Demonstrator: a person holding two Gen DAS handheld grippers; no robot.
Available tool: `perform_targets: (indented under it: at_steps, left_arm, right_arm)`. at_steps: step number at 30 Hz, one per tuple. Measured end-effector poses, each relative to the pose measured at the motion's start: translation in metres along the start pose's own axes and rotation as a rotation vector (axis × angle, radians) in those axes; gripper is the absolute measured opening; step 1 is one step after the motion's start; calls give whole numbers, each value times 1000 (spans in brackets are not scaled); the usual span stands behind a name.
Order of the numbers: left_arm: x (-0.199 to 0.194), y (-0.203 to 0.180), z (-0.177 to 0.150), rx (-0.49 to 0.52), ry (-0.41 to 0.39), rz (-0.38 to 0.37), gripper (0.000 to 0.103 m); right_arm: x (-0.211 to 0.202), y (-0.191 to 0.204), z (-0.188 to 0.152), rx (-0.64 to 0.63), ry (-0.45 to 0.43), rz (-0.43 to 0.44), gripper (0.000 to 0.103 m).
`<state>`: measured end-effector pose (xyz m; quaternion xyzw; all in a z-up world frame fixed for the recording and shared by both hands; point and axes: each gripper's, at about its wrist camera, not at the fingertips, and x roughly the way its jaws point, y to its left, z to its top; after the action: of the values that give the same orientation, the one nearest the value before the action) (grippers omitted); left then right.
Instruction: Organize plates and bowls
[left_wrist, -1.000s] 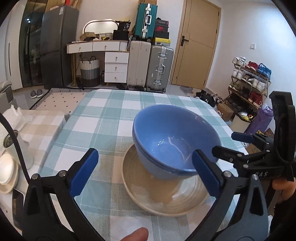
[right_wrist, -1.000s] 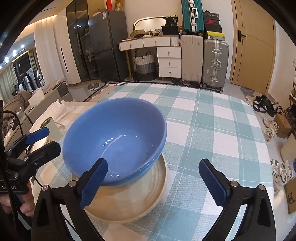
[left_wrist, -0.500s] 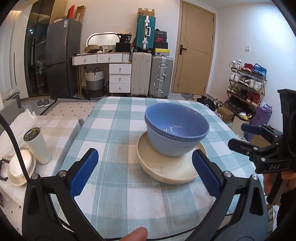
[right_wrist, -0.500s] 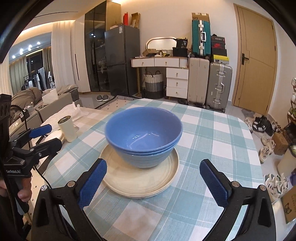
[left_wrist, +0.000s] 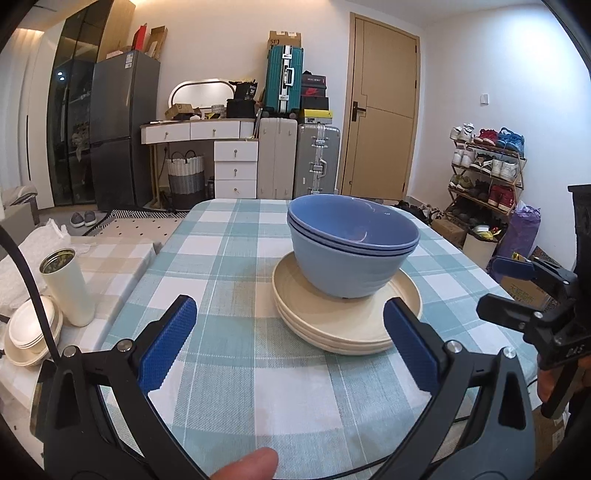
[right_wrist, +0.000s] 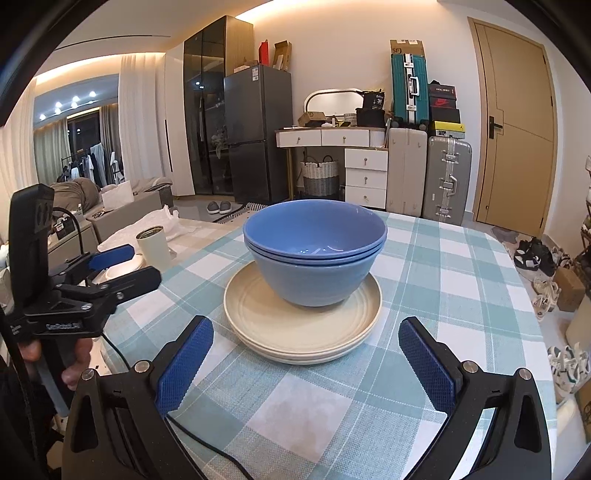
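Note:
Two nested blue bowls (left_wrist: 351, 251) (right_wrist: 314, 254) stand upright on a stack of cream plates (left_wrist: 354, 325) (right_wrist: 295, 328) in the middle of the checked table (left_wrist: 229, 258) (right_wrist: 443, 280). My left gripper (left_wrist: 291, 343) is open, well short of the stack and holding nothing; it also shows at the left of the right wrist view, left gripper (right_wrist: 125, 264). My right gripper (right_wrist: 304, 360) is open and empty too, hanging back from the plates; in the left wrist view it appears at the right edge, right gripper (left_wrist: 506, 288).
A white cup (left_wrist: 68, 288) (right_wrist: 153, 247) and small cream dishes (left_wrist: 31, 332) sit on a side surface left of the table. A black cable (right_wrist: 207, 439) lies on the near table edge. Suitcases (left_wrist: 295, 155), a dresser and a shoe rack (left_wrist: 484, 166) stand behind.
Both grippers have pulled back and up from the bowls and plates, which now look smaller and farther off. The stack has stayed in place.

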<state>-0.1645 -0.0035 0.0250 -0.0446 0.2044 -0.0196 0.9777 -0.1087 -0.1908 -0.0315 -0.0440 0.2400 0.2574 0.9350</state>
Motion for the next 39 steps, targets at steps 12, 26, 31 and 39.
perform_targets:
  at_steps: [12, 26, 31, 39]
  left_arm:
    - [53, -10, -4, 31, -26, 35, 101]
    - [81, 9, -1, 19, -35, -12, 101]
    - [89, 11, -2, 23, -22, -18, 101]
    - [99, 13, -1, 49, -22, -20, 101]
  right_arm:
    - [24, -26, -8, 35, -52, 7, 102]
    - [36, -34, -14, 34, -74, 11, 102]
    - [38, -37, -16, 41, -70, 6, 102]
    - [39, -42, -19, 48, -70, 5, 102]
